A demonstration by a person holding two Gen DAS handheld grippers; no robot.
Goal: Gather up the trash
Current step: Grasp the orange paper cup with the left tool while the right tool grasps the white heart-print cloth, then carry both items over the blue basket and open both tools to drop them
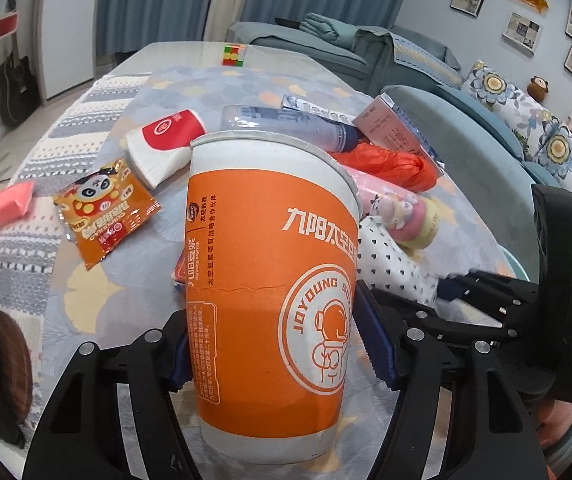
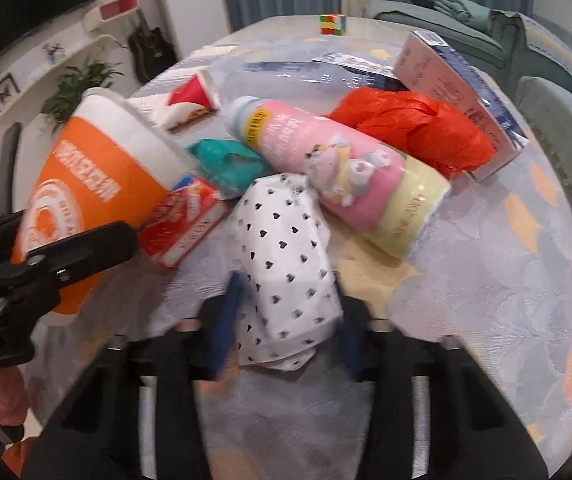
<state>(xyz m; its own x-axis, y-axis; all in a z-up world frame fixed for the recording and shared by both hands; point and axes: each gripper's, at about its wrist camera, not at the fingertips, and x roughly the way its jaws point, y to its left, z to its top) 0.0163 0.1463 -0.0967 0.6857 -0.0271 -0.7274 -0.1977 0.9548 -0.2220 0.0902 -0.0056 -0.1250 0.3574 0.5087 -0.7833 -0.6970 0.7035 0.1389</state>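
Blurring hides the right gripper [image 2: 286, 320] clamped on a heart-print wrapper [image 2: 286, 264]; left gripper [image 1: 274, 344] grasps the orange paper cup [image 1: 270, 280]

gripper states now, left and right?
Left gripper: closed on the orange paper cup.
Right gripper: closed on the white heart-print packet.

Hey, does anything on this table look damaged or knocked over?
Yes. The red-and-white paper cup lies crushed flat on its side, the pink bottle lies tipped across the pile, and the orange cup held in the left tool has a crease across its wall.
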